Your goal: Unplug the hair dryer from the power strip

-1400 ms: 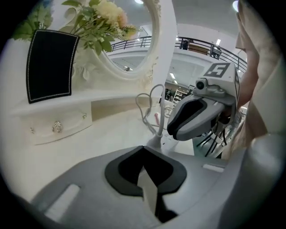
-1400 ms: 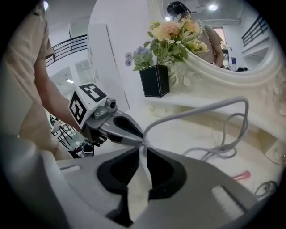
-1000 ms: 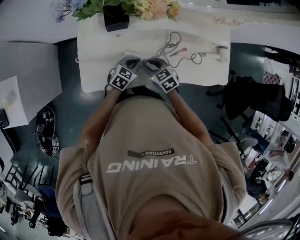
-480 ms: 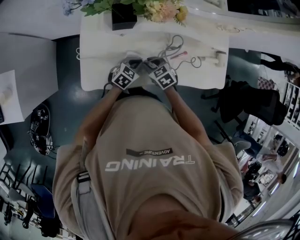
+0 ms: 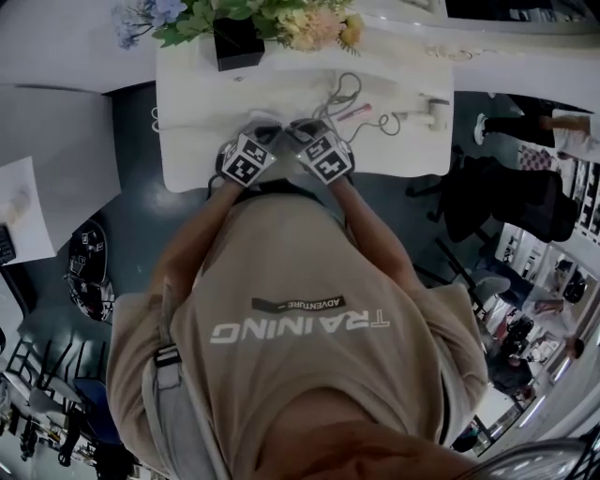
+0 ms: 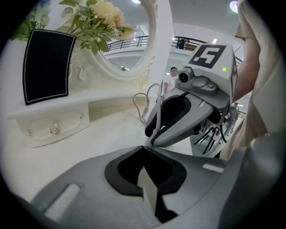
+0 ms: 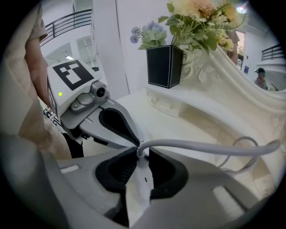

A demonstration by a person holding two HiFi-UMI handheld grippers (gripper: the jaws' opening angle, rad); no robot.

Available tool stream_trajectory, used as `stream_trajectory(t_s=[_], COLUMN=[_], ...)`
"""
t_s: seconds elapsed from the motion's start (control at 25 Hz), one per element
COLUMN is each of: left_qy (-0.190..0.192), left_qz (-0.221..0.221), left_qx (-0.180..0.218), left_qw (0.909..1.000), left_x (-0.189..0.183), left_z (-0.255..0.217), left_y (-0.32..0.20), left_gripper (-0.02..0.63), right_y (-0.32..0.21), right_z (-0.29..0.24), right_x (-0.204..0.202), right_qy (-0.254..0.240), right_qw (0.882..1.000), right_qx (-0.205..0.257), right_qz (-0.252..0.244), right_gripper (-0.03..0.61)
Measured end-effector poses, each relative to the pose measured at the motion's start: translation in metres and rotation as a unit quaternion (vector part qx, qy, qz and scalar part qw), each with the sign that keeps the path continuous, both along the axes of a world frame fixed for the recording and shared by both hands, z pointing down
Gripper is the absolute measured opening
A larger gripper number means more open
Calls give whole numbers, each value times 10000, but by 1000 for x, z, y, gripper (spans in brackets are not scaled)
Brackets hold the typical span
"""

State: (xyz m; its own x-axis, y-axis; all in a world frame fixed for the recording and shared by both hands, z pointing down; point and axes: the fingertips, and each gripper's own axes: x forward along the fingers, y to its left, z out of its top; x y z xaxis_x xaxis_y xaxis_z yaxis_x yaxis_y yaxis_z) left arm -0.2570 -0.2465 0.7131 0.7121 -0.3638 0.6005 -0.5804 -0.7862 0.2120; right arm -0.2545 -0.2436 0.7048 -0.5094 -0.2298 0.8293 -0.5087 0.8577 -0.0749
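At the left, a black vase [image 5: 236, 42] of flowers [image 5: 281, 14] stood at the back of the white dressing table [image 5: 187, 141]. Nearer the front edge, the left gripper [image 6: 144, 154] was clenched on a white piece that seemed to be the power strip [image 6: 149, 190]; its tips met just beyond it. Right beside it, tip to tip, the right gripper [image 7: 139, 154] had just been closing its jaws, and they grasped the white plug [image 7: 142, 179], whose body sat between the dark pads. From the plug a grey cable [image 7: 201, 146] ran out past the tips and off to the right, looping over the tabletop. A thin pink thing [image 5: 354, 112] lay beside the loops. Further right, well apart from both grippers, the white hair dryer [image 5: 433, 110] lay on the table near its right end.
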Motion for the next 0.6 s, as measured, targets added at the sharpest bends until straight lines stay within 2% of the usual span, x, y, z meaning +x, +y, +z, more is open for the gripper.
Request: stream_trajectory(t_s=[0.4, 0.6], left_qy=[22, 27], left_qz=[-13, -4], left_qx=[42, 81], left_qw=[10000, 10000], left_x=[1, 2], left_z=[-1, 0], left_y=[-1, -1], left_gripper=[6, 6], right_y=[-1, -4], right_z=[-4, -20], right_x=[2, 2], right_qy=[-169, -438], right_qw=[9998, 9987], right_qx=[109, 215], right_qz=[33, 146], right_gripper=[74, 74])
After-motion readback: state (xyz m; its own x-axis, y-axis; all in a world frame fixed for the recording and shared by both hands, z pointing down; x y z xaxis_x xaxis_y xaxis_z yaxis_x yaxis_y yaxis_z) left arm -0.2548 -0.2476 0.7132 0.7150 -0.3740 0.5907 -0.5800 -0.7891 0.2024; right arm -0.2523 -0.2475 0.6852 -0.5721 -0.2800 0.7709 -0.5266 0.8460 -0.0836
